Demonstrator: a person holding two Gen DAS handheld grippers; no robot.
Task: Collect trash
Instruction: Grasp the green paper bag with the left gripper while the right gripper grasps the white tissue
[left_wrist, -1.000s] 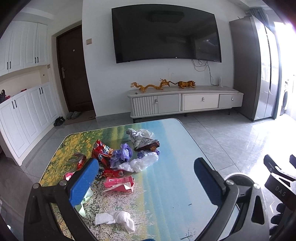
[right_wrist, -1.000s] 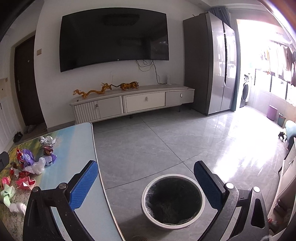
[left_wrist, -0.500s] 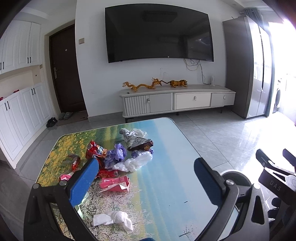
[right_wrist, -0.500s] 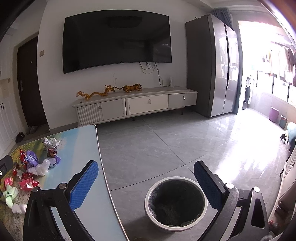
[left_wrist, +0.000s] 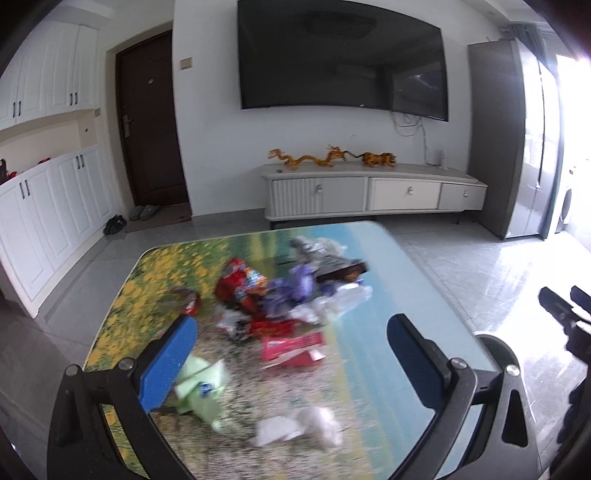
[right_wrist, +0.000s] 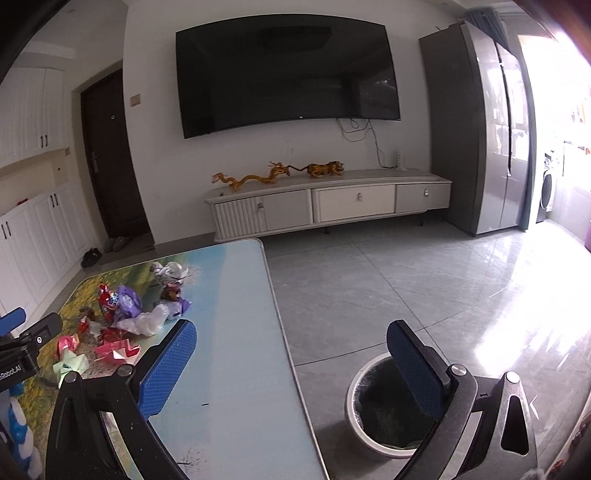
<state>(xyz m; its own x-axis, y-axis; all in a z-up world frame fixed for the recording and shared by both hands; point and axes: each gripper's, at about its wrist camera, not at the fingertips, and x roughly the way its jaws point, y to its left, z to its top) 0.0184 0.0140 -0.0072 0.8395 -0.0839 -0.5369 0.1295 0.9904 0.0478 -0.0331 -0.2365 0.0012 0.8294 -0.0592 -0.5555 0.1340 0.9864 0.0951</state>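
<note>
A heap of trash lies on the printed table (left_wrist: 388, 295): red snack wrappers (left_wrist: 240, 284), a purple wrapper (left_wrist: 291, 288), a clear plastic bag (left_wrist: 332, 306), a pink carton (left_wrist: 291, 349), a green wrapper (left_wrist: 199, 387) and a white crumpled tissue (left_wrist: 295, 428). My left gripper (left_wrist: 291, 365) is open and empty above the pink carton. My right gripper (right_wrist: 291, 369) is open and empty over the table's right edge (right_wrist: 236, 350). A round bin (right_wrist: 373, 406) with a dark liner stands on the floor under its right finger. The heap also shows in the right wrist view (right_wrist: 125, 317).
A white TV cabinet (left_wrist: 369, 192) stands against the far wall under a wall-mounted TV (left_wrist: 340, 62). White cupboards (left_wrist: 48, 206) line the left wall. A grey fridge (right_wrist: 476, 133) stands at the right. Tiled floor (right_wrist: 406, 280) stretches between table and cabinet.
My left gripper has moved forward and left, closer to the trash heap; its view is blurred with motion. My right gripper has shifted left, toward the table.
</note>
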